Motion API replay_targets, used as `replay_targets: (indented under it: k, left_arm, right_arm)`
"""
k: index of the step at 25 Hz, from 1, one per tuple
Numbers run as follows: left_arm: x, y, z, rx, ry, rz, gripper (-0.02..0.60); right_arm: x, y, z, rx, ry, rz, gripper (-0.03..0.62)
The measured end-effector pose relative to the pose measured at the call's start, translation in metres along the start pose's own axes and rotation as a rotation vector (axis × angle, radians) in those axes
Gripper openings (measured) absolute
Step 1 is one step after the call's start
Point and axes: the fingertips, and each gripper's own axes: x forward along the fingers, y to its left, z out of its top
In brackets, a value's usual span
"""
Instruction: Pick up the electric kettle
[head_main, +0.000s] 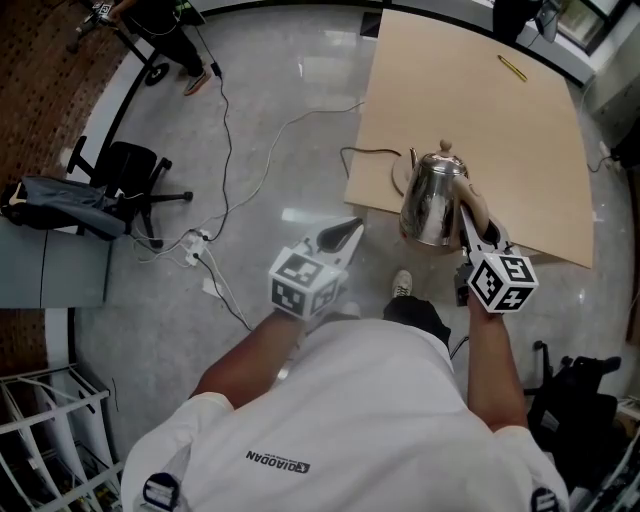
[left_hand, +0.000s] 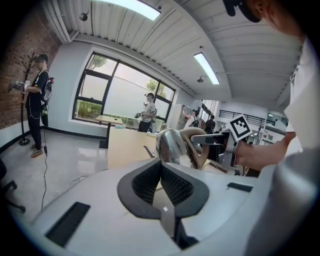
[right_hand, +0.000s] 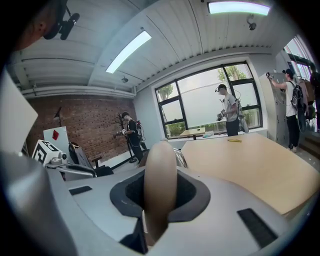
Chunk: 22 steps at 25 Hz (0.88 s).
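The steel kettle (head_main: 433, 200) with a knobbed lid hangs above the near edge of the tan table (head_main: 480, 100). My right gripper (head_main: 473, 228) is shut on its tan handle (right_hand: 160, 182), which fills the gap between the pads; a sliver of steel body (right_hand: 181, 158) shows behind it. My left gripper (head_main: 343, 238) hovers over the floor to the kettle's left, its jaws shut on nothing. In the left gripper view the kettle (left_hand: 172, 146) and the right gripper's marker cube (left_hand: 239, 127) sit just beyond my left gripper's (left_hand: 160, 166) closed pads.
The kettle's round base (head_main: 399, 179) with its cord (head_main: 368, 152) lies on the table near the front left corner. A yellow pen (head_main: 512, 68) lies far back. An office chair (head_main: 132, 176) and floor cables (head_main: 200, 245) are to the left. People stand by the windows.
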Motion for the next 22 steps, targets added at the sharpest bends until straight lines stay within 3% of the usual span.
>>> replay_targets:
  k: [5,13,22]
  left_arm:
    - [0.001,-0.026,-0.001,0.008,-0.016,-0.021,-0.005]
    - [-0.003,-0.054,-0.005,0.006,-0.021,0.024,-0.005]
    - [0.012,-0.121,-0.016,-0.012,-0.030,0.036,-0.005]
  right_arm:
    - [-0.032,-0.002,-0.012,0.010,0.011,0.002,0.077]
    - [-0.068,-0.009,-0.012,-0.020,0.003,0.030,0.077]
    - [-0.131,-0.024,-0.023,-0.039,0.007,0.096,0.077]
